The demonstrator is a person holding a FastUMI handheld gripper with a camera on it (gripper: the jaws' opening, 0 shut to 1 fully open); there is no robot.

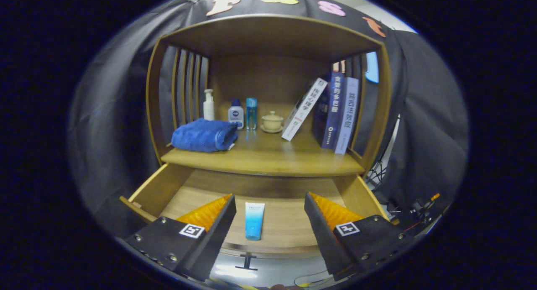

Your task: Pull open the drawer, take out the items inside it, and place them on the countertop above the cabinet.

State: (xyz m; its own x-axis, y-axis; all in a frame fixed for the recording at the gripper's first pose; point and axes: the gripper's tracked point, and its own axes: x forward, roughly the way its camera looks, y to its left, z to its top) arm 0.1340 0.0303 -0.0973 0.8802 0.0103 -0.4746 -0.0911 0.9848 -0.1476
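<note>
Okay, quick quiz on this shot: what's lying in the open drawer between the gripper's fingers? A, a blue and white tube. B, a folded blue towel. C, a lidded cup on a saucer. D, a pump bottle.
A: the blue and white tube lies flat on the open drawer floor, between the spread fingers of the gripper, which touch nothing.

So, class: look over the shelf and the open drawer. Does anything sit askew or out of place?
One white book leans at a slant against the upright blue books on the countertop. Otherwise tidy: the blue towel is folded, the bottles stand upright, and the blue tube lies flat in the drawer between the open gripper fingers.
</note>
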